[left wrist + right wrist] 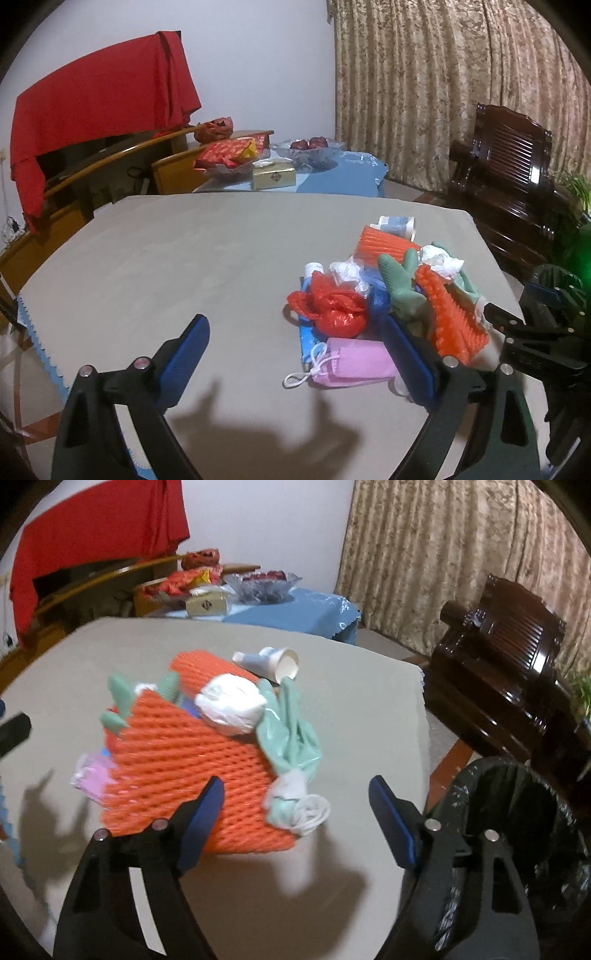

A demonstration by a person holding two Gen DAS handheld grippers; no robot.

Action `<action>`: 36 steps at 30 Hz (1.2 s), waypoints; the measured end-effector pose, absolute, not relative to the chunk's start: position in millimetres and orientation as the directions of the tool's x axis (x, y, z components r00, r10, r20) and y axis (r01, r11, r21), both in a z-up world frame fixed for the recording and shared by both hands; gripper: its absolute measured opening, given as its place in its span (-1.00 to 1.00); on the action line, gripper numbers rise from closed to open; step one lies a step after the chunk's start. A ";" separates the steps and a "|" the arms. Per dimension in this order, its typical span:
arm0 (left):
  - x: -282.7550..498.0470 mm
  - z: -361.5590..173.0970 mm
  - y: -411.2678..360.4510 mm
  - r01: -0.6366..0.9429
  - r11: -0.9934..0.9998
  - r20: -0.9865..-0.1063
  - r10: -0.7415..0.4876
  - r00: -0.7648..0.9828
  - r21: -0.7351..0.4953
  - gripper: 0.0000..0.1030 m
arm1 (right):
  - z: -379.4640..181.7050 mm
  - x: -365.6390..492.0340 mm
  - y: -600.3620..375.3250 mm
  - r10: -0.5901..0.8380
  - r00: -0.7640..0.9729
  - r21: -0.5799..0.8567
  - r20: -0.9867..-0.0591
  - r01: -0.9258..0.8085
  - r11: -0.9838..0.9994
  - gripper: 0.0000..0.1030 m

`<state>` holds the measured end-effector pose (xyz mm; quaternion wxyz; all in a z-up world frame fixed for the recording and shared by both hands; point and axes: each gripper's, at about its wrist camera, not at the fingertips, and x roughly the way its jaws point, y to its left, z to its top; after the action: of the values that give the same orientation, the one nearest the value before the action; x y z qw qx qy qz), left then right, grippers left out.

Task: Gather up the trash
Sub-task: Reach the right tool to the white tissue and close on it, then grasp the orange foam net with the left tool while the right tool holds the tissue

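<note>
Left-wrist view: the left gripper (pixel 295 354) hangs wide and empty before the trash pile (pixel 384 295) on the table (pixel 184 258). Right gripper (pixel 295 812) gapes over a green glove (pixel 291 734) beside orange netting (pixel 177 753), gripping nothing; bin (pixel 517 812) at right.

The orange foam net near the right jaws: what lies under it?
Under the orange net a green glove, a pink mask and something blue poke out. What else it covers cannot be seen.
</note>
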<state>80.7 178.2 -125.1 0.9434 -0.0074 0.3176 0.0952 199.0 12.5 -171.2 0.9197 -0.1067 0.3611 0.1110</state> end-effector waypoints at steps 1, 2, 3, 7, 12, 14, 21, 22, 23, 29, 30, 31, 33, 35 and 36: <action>84.0 -126.0 177.1 -0.184 0.982 -0.601 0.174 0.780 0.046 0.76 | -173.2 202.8 12.3 0.127 0.713 -0.116 -0.690 -0.282 0.952 0.43; 87.7 -127.2 176.0 -0.183 0.982 -0.602 0.172 0.780 0.043 0.75 | -176.3 208.1 11.5 0.127 0.706 -0.108 -0.696 -0.278 0.954 0.40; 91.2 -128.4 174.3 -0.181 0.983 -0.605 0.168 0.779 0.040 0.72 | -180.1 213.0 10.5 0.128 0.697 -0.099 -0.706 -0.276 0.956 0.36; 99.2 -131.3 167.7 -0.158 0.987 -0.611 0.146 0.778 0.035 0.69 | -194.9 220.8 6.0 0.143 0.656 -0.065 -0.741 -0.283 0.957 0.31; 103.8 -135.1 157.9 -0.131 0.991 -0.623 0.120 0.773 0.029 0.64 | -210.4 227.0 6.7 0.190 0.600 -0.007 -0.777 -0.310 0.951 -0.19; 104.4 -136.6 153.5 -0.120 0.992 -0.627 0.110 0.771 0.027 0.63 | -210.0 226.3 6.1 0.220 0.587 0.029 -0.779 -0.316 0.948 -0.29; 105.9 -137.4 136.1 -0.057 0.998 -0.647 0.038 0.761 -0.008 0.45 | -187.2 210.8 -3.8 0.267 0.616 0.066 -0.741 -0.329 0.942 -0.40; 106.6 -138.8 133.0 -0.048 0.999 -0.652 0.026 0.758 -0.016 0.43 | -185.3 209.4 -6.2 0.268 0.619 0.069 -0.738 -0.326 0.943 -0.41; 108.2 -140.9 130.1 -0.036 0.999 -0.661 0.007 0.750 -0.030 0.41 | -182.6 207.8 -8.5 0.270 0.622 0.072 -0.735 -0.325 0.943 -0.41; 117.7 -163.2 111.5 0.055 0.991 -0.705 -0.125 0.698 -0.121 0.15 | -175.6 202.4 -22.5 0.287 0.616 0.095 -0.734 -0.326 0.941 -0.41; 119.1 -166.8 109.6 0.070 0.989 -0.711 -0.143 0.689 -0.131 -0.04 | -175.4 200.8 -24.5 0.288 0.615 0.095 -0.734 -0.326 0.940 -0.41; 121.2 -171.1 107.6 0.092 0.985 -0.717 -0.172 0.675 -0.149 -0.33 | -174.3 199.2 -26.8 0.290 0.615 0.098 -0.733 -0.327 0.940 -0.41; 125.0 -178.6 104.8 0.124 0.974 -0.726 -0.223 0.650 -0.189 -0.61 | -171.4 196.5 -29.1 0.294 0.616 0.102 -0.731 -0.328 0.939 -0.41; 124.1 -180.0 100.1 0.136 0.972 -0.725 -0.235 0.648 -0.193 -0.74 | -167.6 194.3 -31.2 0.298 0.617 0.106 -0.728 -0.329 0.938 -0.42; 122.6 -178.0 98.7 0.140 0.972 -0.720 -0.233 0.654 -0.188 -0.76 | -164.6 193.5 -33.0 0.301 0.618 0.108 -0.726 -0.330 0.938 -0.42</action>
<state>122.6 98.7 -178.0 0.9076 -0.0577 0.4030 -0.1029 193.5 -33.0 -164.6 0.8993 -0.0179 0.4002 0.1755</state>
